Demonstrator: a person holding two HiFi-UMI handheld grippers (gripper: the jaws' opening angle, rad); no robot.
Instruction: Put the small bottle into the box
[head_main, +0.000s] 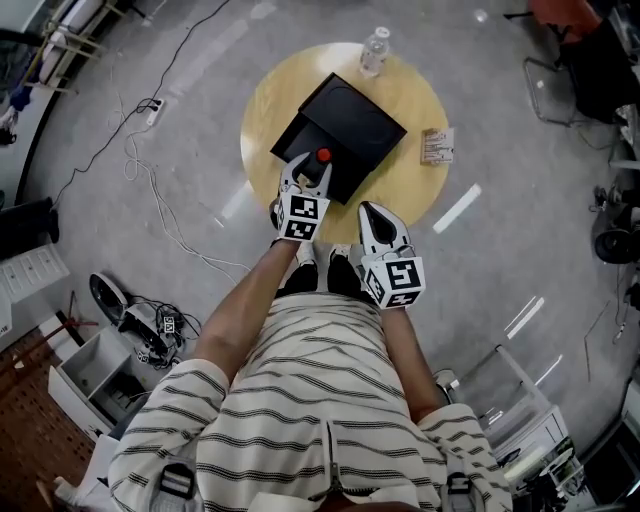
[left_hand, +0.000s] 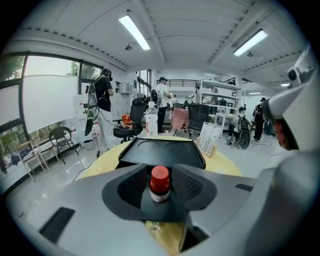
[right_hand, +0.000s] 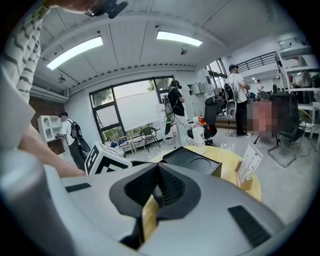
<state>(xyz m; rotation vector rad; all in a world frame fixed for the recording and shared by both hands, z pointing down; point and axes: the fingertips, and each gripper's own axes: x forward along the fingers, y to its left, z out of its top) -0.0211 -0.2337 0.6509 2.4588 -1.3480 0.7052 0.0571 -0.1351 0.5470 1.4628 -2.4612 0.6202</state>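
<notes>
One round desk (head_main: 268, 100), left tool (head_main: 311, 168) wide around one red-capped small bottle (left_hand: 160, 184) upright at one black box's (head_main: 352, 118) near edge, one water bottle (head_main: 373, 50) beyond, right tool (right_hand: 159, 186) closed, empty, one card stand (head_main: 437, 146) far right.

The person wears a short-sleeved white shirt (head_main: 300, 400) with thin dark wavy stripes. The left tongs (head_main: 307, 166) and the right tongs (head_main: 372, 208) are grey and white, with black bumpy pads (left_hand: 189, 184) inside. Each has a white cube (head_main: 302, 216) with black squares.
</notes>
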